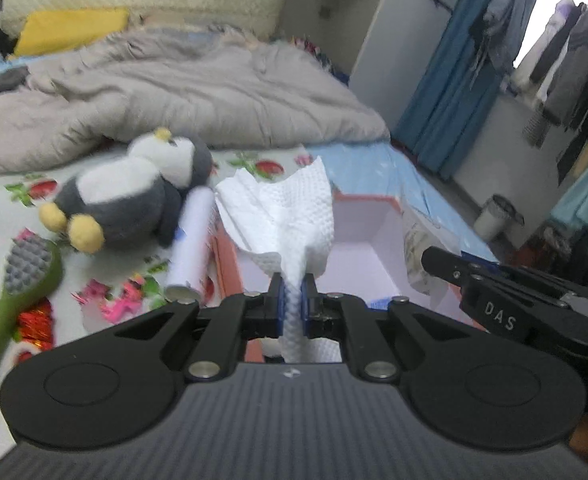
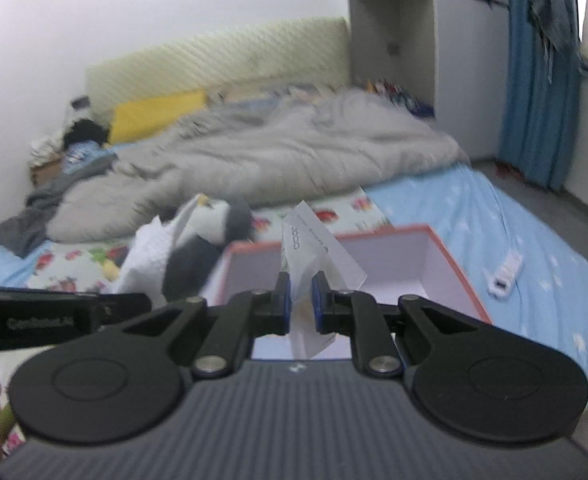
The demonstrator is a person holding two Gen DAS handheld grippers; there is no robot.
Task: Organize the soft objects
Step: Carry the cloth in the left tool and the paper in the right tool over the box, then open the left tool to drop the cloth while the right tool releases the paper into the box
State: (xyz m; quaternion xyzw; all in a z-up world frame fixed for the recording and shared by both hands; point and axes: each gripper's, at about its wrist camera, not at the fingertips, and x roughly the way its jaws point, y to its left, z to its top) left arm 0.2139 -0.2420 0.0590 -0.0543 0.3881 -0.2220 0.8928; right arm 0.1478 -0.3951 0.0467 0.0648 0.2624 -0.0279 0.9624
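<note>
My left gripper (image 1: 293, 286) is shut on a white embossed paper towel (image 1: 294, 208) that fans out above the pads. It hangs over the near left corner of an open red-edged box (image 1: 378, 224) with a white inside. My right gripper (image 2: 301, 286) is shut on a thin white packet with printed text (image 2: 314, 248), held above the same box (image 2: 446, 256). A grey and white plush penguin (image 1: 134, 192) lies on the fruit-print mat left of the box. The paper towel (image 2: 150, 256) and the penguin (image 2: 210, 236) also show at left in the right wrist view.
A white tube (image 1: 192, 240) lies between the penguin and the box. A green brush with a grey head (image 1: 26, 272) sits at the left. A crumpled grey duvet (image 1: 198, 84) covers the far bed. A small white device (image 2: 506, 276) rests on the blue sheet. A bin (image 1: 494, 216) stands on the floor.
</note>
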